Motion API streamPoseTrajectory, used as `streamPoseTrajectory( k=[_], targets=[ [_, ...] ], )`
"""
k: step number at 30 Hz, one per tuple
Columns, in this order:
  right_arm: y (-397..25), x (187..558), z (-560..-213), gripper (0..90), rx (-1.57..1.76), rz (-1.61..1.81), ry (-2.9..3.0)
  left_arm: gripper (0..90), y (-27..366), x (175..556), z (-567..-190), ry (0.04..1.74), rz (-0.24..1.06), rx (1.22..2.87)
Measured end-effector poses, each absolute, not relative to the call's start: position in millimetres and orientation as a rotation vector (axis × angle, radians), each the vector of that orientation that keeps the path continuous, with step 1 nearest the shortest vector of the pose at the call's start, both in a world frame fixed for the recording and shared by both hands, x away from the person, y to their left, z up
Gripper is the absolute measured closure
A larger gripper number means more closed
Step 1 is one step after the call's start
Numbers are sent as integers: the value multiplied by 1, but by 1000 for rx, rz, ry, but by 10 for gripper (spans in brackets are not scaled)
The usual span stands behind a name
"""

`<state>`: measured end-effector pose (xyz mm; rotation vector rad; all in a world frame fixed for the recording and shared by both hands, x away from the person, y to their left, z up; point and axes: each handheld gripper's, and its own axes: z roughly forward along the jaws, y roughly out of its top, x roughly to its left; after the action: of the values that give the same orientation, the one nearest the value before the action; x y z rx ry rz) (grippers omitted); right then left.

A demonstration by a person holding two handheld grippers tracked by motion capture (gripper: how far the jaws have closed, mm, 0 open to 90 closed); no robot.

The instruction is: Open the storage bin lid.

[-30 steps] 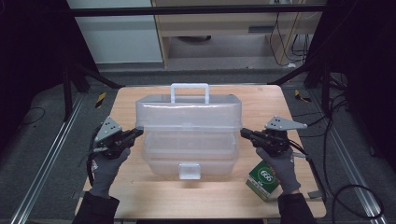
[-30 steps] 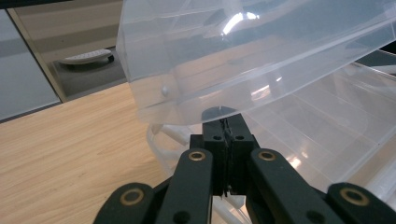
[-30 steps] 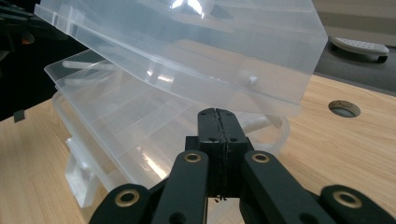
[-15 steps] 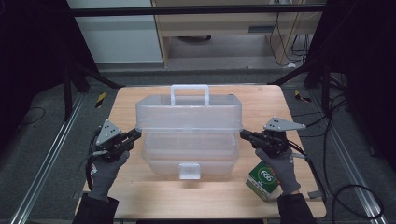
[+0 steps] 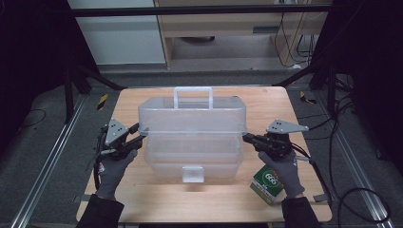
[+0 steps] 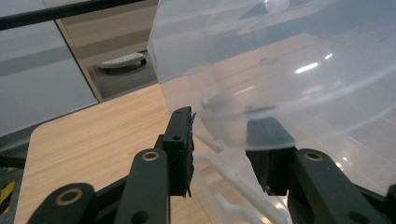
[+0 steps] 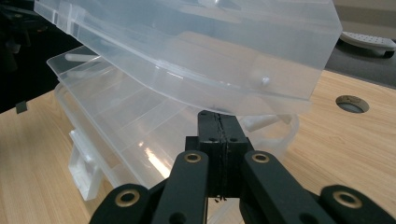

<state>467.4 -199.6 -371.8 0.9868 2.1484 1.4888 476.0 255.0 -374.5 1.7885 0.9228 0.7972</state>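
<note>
A: While held from both ends, item one: clear plastic toolbox, centre of wooden table, long axis running left to right, white latch facing the person, handle on the far side. Lid raised off the lower tray, tilted.

B: Position relative to jaws?

A: Between them. Left gripper at the left end, right gripper at the right end, each about equally near, both pointing inward along that long axis.

B: Jaw state, left?

A: Parted to a middling gap in the left gripper view, straddling the curved lid end; one pad pressed behind the plastic, grip not confirmed.

B: Right?

A: Pads closed flat together, nothing between, tips tucked just under the lid's edge.

B: Other stock?

A: Green carton, near right corner, beside the right hand.
</note>
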Motion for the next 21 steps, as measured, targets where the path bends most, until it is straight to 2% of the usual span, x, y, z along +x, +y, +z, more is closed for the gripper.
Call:
streamPoseTrajectory(
  k=[7,21],
  targets=[
    [-198,468,-373,896,984,1483,2150,655,254,475,-374,904,818,1791],
    [-203,464,-388,781,1083,1314,2206,667,255,473,-373,914,813,1804]
  ],
)
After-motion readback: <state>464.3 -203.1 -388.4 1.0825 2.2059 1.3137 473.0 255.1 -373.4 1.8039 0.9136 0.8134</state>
